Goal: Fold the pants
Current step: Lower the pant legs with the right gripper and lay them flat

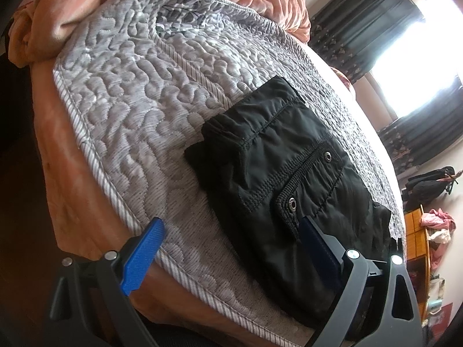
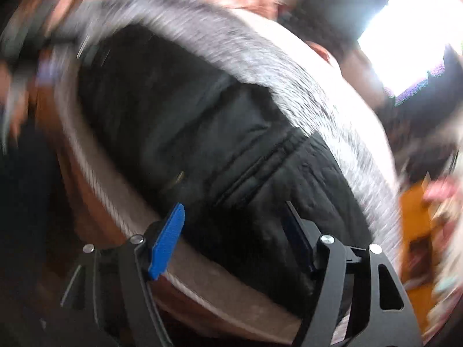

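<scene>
Folded black nylon pants (image 1: 277, 173) lie near the grey quilted mattress's (image 1: 130, 92) front edge; left gripper (image 1: 231, 248) and right gripper (image 2: 234, 231) both spread wide, empty.

I see a grey quilted bedspread (image 1: 139, 92) with a striped border covering the bed, and a rumpled peach blanket (image 1: 58, 14) bunched at its far end. Dark curtains (image 1: 361, 20) flank a bright window (image 1: 419, 66). Pink clothes (image 1: 438, 217) lie on an orange shelf (image 1: 415, 237).
</scene>
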Action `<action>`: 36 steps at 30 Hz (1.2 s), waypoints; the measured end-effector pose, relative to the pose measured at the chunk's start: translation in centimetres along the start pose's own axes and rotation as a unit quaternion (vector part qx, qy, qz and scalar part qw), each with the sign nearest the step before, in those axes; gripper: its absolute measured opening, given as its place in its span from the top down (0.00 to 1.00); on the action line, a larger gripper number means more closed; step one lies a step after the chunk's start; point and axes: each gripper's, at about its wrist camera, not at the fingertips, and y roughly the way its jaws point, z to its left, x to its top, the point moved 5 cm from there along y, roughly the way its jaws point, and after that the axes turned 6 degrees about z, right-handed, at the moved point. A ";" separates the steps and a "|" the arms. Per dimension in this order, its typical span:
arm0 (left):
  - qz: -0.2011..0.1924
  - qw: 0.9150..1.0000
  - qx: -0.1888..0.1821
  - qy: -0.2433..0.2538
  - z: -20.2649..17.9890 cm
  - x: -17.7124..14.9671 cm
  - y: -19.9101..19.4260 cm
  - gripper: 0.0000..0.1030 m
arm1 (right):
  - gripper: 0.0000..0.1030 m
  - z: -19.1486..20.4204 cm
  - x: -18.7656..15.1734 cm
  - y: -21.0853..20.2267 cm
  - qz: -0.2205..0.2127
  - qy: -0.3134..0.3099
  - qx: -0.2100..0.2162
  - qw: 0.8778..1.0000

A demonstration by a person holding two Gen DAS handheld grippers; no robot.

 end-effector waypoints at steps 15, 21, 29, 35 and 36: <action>0.000 1.000 -0.011 -0.010 0.6 0.1 -0.1 0.08 | 0.70 -8.0 3.3 9.6 0.158 0.241 0.101 0.952; 0.002 1.000 -0.015 -0.011 0.7 0.2 0.0 0.08 | 1.00 -6.1 3.7 6.9 0.145 0.232 0.147 0.951; 0.003 1.000 -0.022 -0.018 1.0 0.3 -0.1 0.08 | 0.49 -7.1 3.6 5.2 0.136 0.231 0.095 0.959; 0.003 1.000 -0.025 -0.019 1.0 0.3 -0.1 0.08 | 0.56 -6.2 3.2 6.8 0.152 0.198 0.034 0.968; 0.003 0.999 -0.025 -0.019 1.0 0.3 -0.1 0.08 | 0.61 -6.5 2.9 7.2 0.158 0.207 0.038 0.965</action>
